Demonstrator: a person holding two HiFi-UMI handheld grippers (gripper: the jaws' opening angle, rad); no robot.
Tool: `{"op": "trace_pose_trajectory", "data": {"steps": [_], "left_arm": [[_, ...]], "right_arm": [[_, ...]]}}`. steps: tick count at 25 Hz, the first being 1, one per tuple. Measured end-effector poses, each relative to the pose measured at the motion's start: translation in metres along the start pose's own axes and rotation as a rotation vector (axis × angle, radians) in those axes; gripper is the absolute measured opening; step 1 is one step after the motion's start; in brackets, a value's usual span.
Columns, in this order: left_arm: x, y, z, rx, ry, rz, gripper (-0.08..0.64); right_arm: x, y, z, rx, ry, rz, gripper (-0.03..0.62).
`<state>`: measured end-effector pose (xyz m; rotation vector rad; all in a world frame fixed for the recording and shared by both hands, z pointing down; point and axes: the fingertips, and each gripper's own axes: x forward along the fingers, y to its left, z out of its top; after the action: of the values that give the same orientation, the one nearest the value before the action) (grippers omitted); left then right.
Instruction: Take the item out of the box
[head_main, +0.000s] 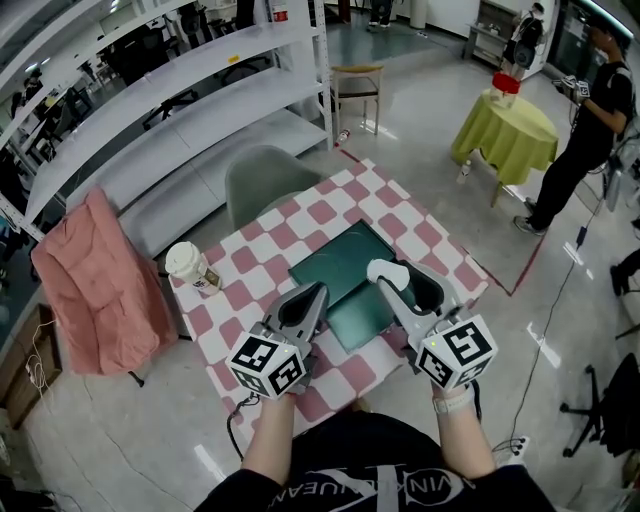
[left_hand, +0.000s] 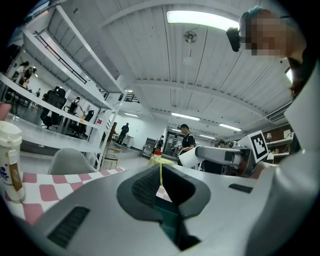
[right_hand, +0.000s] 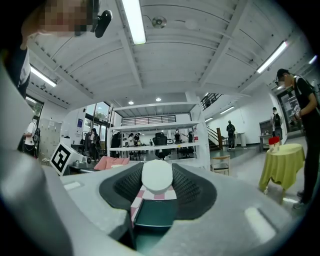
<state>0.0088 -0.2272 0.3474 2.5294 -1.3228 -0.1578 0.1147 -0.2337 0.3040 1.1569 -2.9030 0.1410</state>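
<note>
Pink-and-white checked cloth is spread over the worktop (head_main: 250, 250) at the centre of the head view, with white shelving (head_main: 170, 100) seen behind at upper left. A dark green box (head_main: 345, 262) is laid open on the cloth, and a lidded paper cup (head_main: 190, 268) is stood near the left edge. A white rounded item (head_main: 384, 271) is gripped between the fingers of the right gripper (head_main: 405, 280), over the box's right part. The left gripper (head_main: 312, 295) is held at the box's lower left, its fingers parted with nothing pressed between them.
</note>
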Motion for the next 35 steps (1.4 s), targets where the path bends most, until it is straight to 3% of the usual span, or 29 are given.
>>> {"op": "trace_pose_trajectory", "data": {"steps": [35], "left_arm": [[0.002,0.011,-0.012,-0.029,0.028,-0.009,0.018]], "right_arm": [[-0.004,-0.010,-0.004,-0.027,0.006,-0.058,0.179]]}}
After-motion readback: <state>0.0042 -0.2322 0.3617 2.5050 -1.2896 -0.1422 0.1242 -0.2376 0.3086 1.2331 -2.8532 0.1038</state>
